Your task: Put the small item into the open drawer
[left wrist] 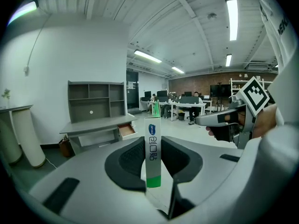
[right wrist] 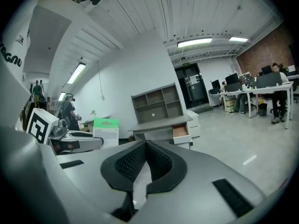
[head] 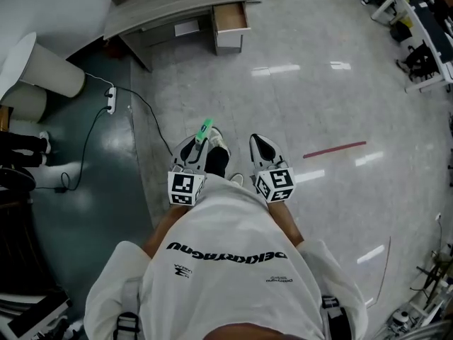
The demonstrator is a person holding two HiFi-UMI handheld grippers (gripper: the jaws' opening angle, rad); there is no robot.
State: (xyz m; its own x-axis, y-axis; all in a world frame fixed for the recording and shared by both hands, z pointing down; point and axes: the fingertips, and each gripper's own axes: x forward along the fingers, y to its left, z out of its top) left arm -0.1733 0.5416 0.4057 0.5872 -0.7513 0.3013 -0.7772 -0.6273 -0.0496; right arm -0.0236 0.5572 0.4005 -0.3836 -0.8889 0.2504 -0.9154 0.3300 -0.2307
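Holding a small box (left wrist: 153, 148) upright in the left gripper (head: 201, 144): the pads clamp its flat sides, and it is white with blue print and a green band. Right gripper (head: 264, 149) is empty, tips pressed together. Both sit side by side in front of the person's torso, tilted slightly down over the glossy floor (head: 318, 105). Open drawer (head: 231, 18) is pulled out at the right end of the grey desk (head: 177, 2), well apart from the box.
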